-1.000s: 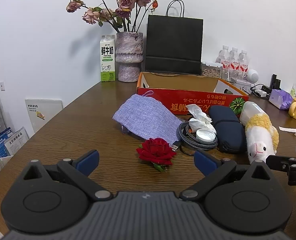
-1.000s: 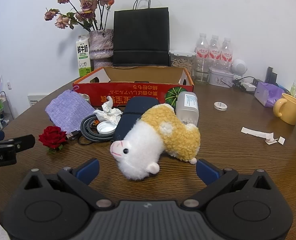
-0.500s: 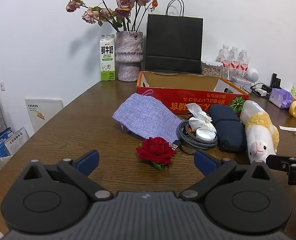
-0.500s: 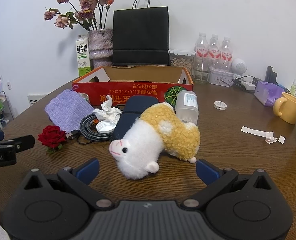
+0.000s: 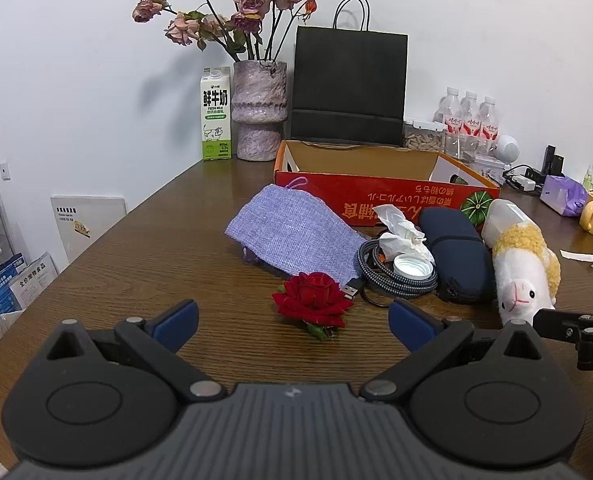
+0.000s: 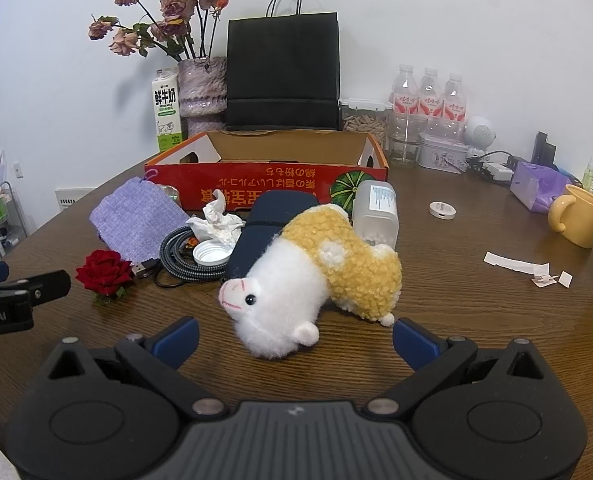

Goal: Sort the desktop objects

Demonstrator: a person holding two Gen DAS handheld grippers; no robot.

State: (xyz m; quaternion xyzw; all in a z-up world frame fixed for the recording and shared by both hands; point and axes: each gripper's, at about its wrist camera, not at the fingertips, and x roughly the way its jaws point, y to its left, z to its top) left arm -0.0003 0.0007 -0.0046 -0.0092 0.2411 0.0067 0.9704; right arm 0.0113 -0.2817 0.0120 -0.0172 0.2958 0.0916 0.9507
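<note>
Clutter on wooden table (image 6: 456,300): plush alpaca (image 6: 312,276) just ahead of right gripper (image 6: 294,336), fingers spread, empty. Left gripper (image 5: 292,322) also spread w/ red rose (image 5: 311,299) ahead. Cable coil (image 5: 392,272), navy pouch (image 5: 454,252) btwn them & red box (image 6: 264,160).

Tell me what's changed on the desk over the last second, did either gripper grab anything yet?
Nothing grabbed. The right gripper has eased slightly closer to the plush alpaca, which now looms a little larger between its open fingers. The left gripper is open in front of the red rose, about where it was. The rose, the alpaca, the coiled cable and the red box lie as before.
</note>
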